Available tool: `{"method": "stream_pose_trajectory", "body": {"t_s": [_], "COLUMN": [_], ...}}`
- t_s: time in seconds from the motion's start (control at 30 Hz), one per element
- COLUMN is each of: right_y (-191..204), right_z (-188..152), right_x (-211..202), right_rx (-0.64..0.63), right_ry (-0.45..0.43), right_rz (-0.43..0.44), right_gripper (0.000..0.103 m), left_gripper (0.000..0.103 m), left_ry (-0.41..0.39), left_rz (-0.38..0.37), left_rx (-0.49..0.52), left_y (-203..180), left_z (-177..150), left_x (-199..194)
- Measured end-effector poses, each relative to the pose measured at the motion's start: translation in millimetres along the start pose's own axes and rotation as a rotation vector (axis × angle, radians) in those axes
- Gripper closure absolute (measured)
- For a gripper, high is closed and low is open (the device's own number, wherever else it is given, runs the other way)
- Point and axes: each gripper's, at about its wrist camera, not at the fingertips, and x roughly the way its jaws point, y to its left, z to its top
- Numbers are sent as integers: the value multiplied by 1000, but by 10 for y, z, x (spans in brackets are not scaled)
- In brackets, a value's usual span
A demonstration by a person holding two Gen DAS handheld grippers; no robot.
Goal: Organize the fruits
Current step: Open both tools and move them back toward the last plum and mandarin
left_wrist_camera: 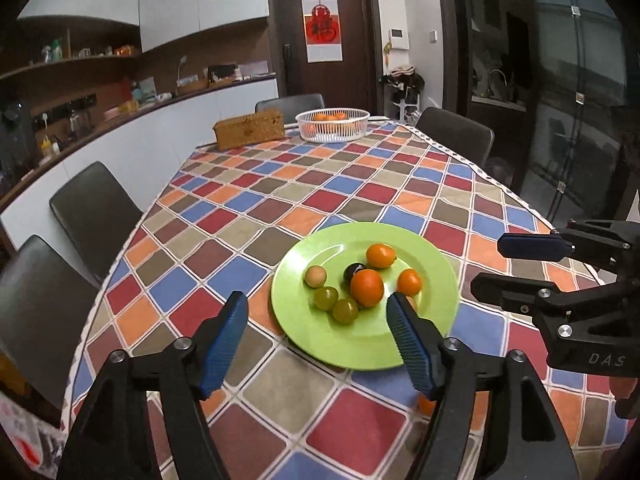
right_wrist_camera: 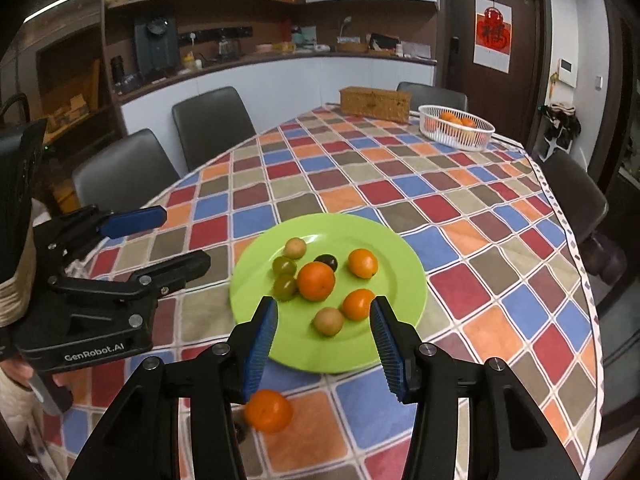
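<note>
Both tongs spread, pinching nothing: left gripper (left_wrist_camera: 316,312) and right gripper (right_wrist_camera: 324,316) hover over green plate (right_wrist_camera: 404,312) of fruit; loose orange (right_wrist_camera: 268,410) on tablecloth.

The table (right_wrist_camera: 460,208) is covered edge to edge by a checked cloth (left_wrist_camera: 280,200) in red, blue, orange, brown and beige. Lying directly on it: a green plate (right_wrist_camera: 404,300) near the close end; a loose orange fruit (right_wrist_camera: 268,410) on the cloth just beside the plate's near rim; a woven wicker box (right_wrist_camera: 374,104) at the far end; a white slatted basket (right_wrist_camera: 456,136) near that box, apart from it. Dark chairs (right_wrist_camera: 212,124) stand along the table's sides.
</note>
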Motion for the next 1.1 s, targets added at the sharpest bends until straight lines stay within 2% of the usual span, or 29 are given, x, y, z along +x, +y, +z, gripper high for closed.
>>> {"method": "stream_pose_trajectory", "body": {"t_s": [0.23,0.57,0.77,1.1], "right_y": [97,118,125,64], "right_z": [-170,-493,-684,-1014], "right_x": [-308,-550,-579,-417], "right_rx": [-20,-19,-16,36], "right_ry": [-38,-35,-10,72], "right_rz": [11,28,29,55], "right_gripper": [54,54,54,54], "left_gripper": [29,27,27,28], "left_ry": [-48,-65,-63,19], "left_rz": [14,0,-12,-81], "left_rx": [24,37,68,73], "left_y": [-175,-399,-517,-643], "left_z": [-129,-398,-569,-878], "left_x": [-360,-603,-611,-355]}}
